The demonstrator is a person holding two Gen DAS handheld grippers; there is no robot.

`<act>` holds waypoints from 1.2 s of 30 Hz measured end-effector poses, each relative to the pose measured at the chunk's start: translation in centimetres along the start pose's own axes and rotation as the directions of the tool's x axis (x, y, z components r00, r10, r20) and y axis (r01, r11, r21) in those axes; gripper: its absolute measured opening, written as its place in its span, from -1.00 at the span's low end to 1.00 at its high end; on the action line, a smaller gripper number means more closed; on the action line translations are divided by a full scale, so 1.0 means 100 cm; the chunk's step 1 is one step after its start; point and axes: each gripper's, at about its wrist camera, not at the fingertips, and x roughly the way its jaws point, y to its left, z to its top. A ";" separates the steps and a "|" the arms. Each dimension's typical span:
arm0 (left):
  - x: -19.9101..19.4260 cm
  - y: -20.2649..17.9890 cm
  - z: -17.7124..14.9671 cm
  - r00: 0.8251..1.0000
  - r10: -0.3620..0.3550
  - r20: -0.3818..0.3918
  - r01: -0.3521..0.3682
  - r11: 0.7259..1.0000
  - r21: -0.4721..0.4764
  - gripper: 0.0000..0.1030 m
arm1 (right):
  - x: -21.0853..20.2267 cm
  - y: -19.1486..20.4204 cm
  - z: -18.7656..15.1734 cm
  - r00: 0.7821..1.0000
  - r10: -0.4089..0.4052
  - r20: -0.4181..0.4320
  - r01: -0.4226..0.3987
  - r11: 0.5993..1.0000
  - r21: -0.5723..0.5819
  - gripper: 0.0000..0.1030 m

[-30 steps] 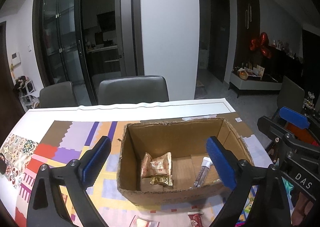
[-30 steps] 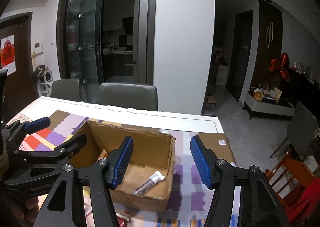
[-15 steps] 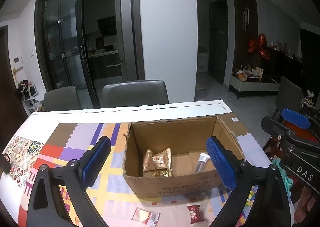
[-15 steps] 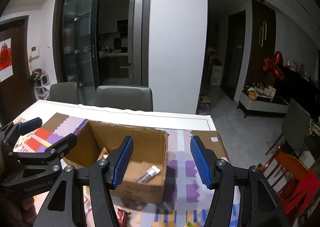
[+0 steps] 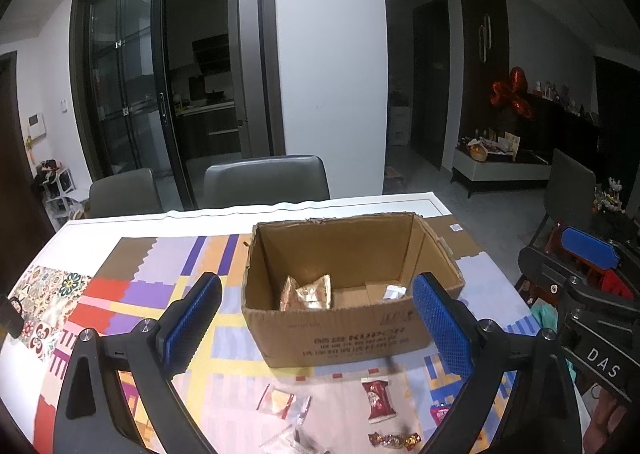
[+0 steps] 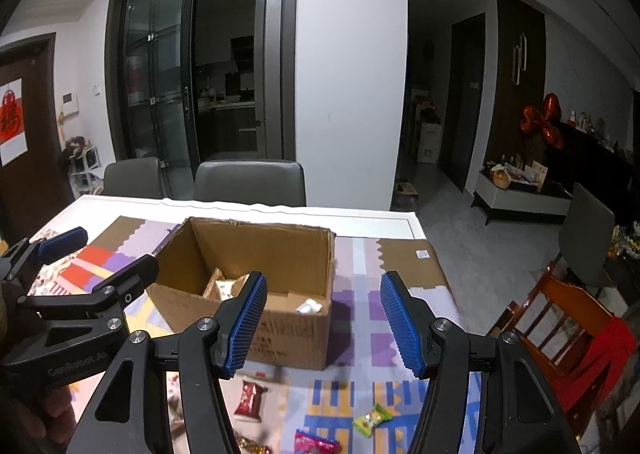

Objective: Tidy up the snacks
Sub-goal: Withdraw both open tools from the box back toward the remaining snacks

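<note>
I'm in a home dining room: table (image 5: 120, 222), 2 grey chairs (image 5: 266, 182), kitchen behind glass doors (image 5: 132, 106).

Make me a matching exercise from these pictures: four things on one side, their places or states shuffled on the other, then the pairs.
Things:
1. gold packets
2. red packet
3. green candy
4. right tool

Places or states:
A. on the mat, in front of the box
B. open, holding nothing
C. inside the box
D. on the mat below the right tool, seen only from the right wrist

Pairs: 1-C, 2-A, 3-D, 4-B
</note>
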 end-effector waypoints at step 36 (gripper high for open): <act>0.006 -0.043 -0.098 0.996 0.008 -0.089 -0.010 1.000 -0.017 0.89 | 0.005 -0.045 -0.085 0.996 -0.059 -0.071 0.060 0.998 0.008 0.38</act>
